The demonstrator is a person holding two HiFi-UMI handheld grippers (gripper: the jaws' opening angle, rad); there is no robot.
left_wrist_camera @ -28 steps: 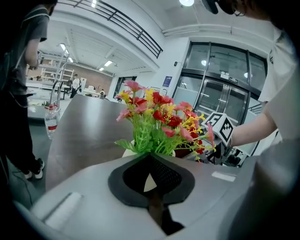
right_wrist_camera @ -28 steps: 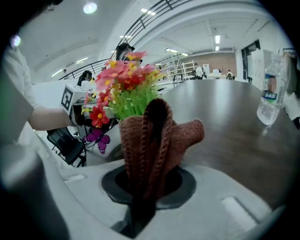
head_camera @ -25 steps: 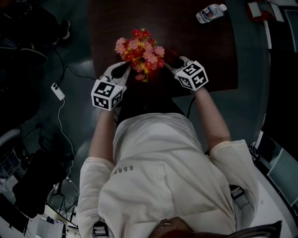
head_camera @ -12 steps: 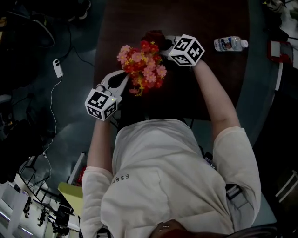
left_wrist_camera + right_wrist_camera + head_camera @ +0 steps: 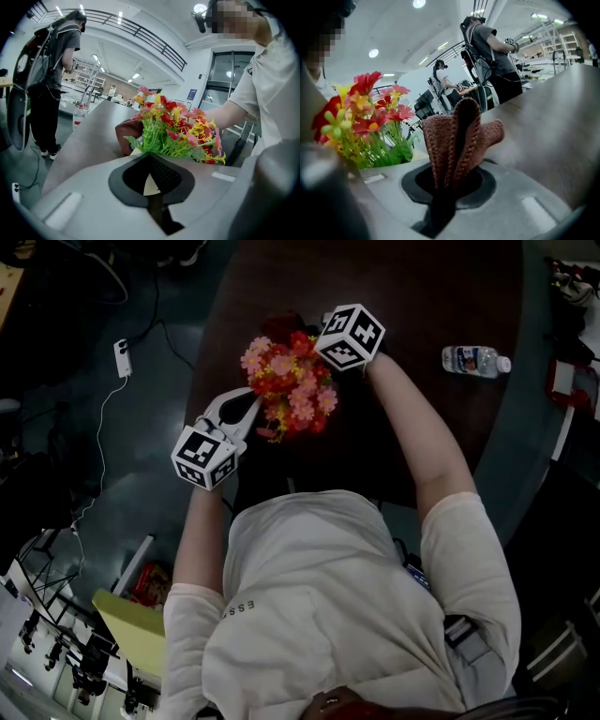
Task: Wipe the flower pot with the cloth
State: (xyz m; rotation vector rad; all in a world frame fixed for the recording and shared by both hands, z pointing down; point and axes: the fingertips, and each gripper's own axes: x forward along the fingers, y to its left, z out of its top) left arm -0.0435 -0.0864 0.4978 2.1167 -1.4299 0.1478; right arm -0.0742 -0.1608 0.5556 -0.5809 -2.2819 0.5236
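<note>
A bunch of red, pink and yellow artificial flowers [image 5: 291, 381] stands on the dark brown table [image 5: 422, 296] and hides most of the pot from above. My left gripper [image 5: 253, 404] is at the near left of the bunch. In the left gripper view its jaws [image 5: 150, 164] are shut on a cream sliver of the flower pot's rim [image 5: 149, 183]. My right gripper [image 5: 311, 332] reaches round the far side of the flowers, shut on a reddish-brown knitted cloth [image 5: 457, 136]. The cloth [image 5: 279, 326] shows just beyond the blooms.
A water bottle [image 5: 476, 360] lies on the table to the right. A cable with a white adapter [image 5: 122, 357] runs over the floor at the left. A person with a backpack [image 5: 492, 56] stands beyond the table.
My right gripper has carried the cloth from the flowers' right side round to their far side, leftwards, rolling as it went. The left gripper has kept its place at the pot.
</note>
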